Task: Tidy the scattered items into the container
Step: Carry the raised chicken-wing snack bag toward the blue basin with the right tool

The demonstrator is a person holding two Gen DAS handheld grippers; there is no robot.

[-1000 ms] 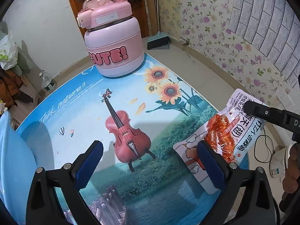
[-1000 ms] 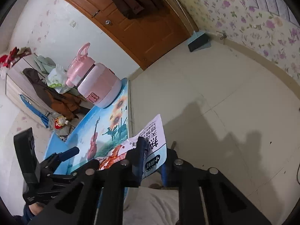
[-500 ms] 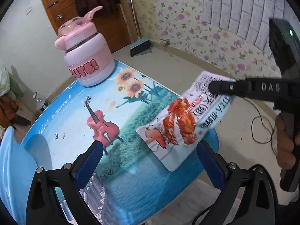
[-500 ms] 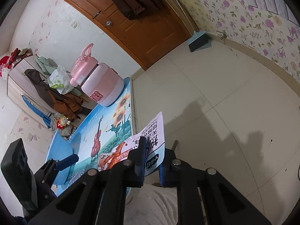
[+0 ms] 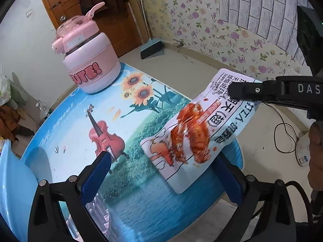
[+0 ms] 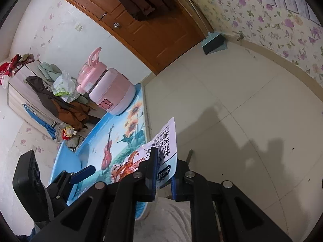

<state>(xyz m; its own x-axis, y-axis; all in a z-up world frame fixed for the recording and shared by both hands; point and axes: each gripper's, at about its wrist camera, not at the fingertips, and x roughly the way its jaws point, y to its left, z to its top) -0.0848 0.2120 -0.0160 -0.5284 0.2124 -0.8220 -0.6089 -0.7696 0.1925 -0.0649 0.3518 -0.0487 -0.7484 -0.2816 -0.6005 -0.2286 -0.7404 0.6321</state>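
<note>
White crinkly snack packet (image 5: 193, 133), red-orange food print, pinched in right tongs (image 6: 163, 173); left tongs (image 5: 161, 177) spread.

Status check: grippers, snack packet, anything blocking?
Right gripper shut on snack packet, lifted over table edge. Left gripper open, empty. Blue container far left; path looks clear.

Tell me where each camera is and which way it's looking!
Left wrist: sits on the left gripper, looking down over its open blue fingers at the table, pink jug and snack packet; a hand shows at the right edge.
Right wrist: sits on the right gripper, looking along its fingers, shut on the snack packet, toward floor and door; a pale trouser leg shows below.
Both share the packet, jug, table, dustpan and door, and each shows the other gripper.
</note>
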